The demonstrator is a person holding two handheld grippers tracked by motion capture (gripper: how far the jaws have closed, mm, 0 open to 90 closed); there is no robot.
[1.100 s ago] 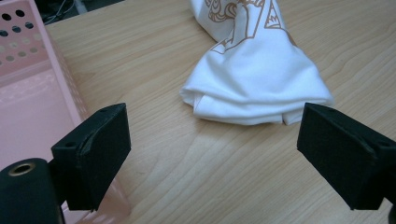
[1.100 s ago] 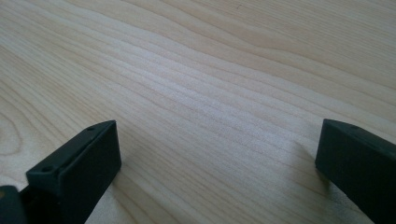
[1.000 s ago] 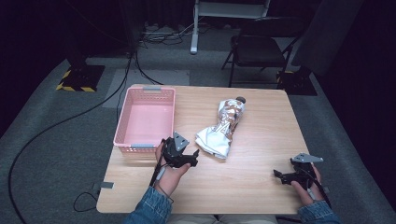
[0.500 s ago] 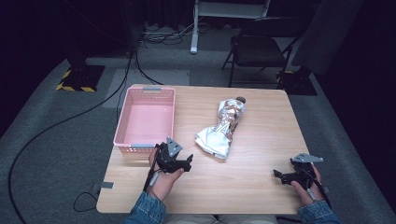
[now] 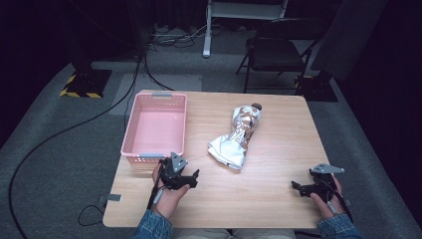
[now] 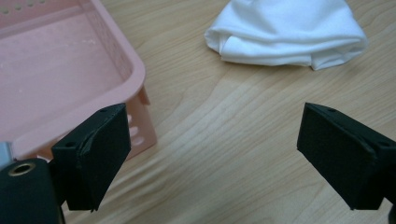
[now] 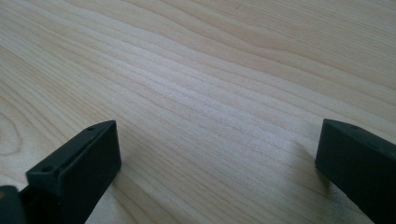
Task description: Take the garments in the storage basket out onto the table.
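Fingers (image 6: 98, 154) on your left gripper (image 5: 189, 178) are spread wide, holding nothing, low over the counter (image 5: 278, 164) just off the near corner of the pink basket (image 5: 130, 130). Silver foil bag (image 5: 238, 137) lies at 1 o'clock from them, near but apart, its folded end (image 6: 287, 35) closest. Your right gripper (image 5: 298, 187) sits at 3 o'clock, well apart, fingers (image 7: 77, 175) also wide, nothing between them, bare wood underneath.
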